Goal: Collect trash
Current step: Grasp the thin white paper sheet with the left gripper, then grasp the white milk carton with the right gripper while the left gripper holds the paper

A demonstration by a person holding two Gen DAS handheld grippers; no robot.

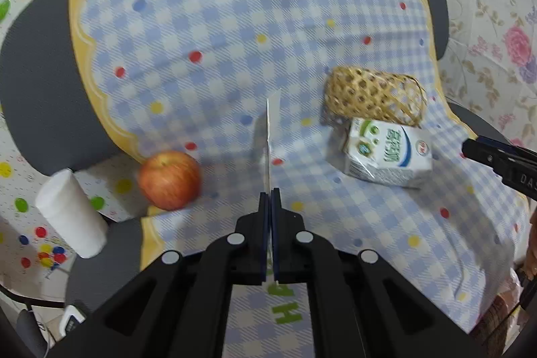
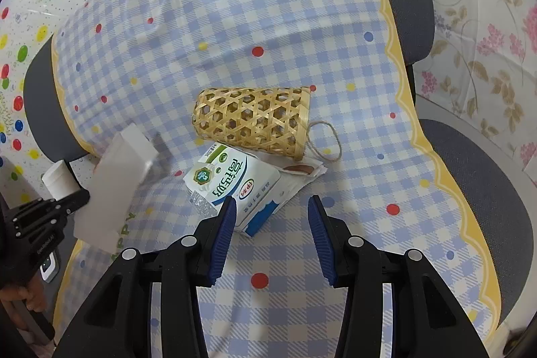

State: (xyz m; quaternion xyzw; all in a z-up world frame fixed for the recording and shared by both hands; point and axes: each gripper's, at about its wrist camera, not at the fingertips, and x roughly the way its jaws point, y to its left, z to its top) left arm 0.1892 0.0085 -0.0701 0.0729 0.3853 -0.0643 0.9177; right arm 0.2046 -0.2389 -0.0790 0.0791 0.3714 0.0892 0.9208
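while left gripper (image 1: 270,197) fingers pinch flat white card (image 1: 271,136), right gripper (image 2: 272,207) fingers open, milk carton (image 2: 231,187) just ahead

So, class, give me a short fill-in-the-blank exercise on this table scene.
1. The left gripper is shut on a flat ____ card.
2. The woven basket lies on its ____.
3. The milk carton lies right in front of the ____.
4. The red fruit is an ____.

Missing: white; side; basket; apple
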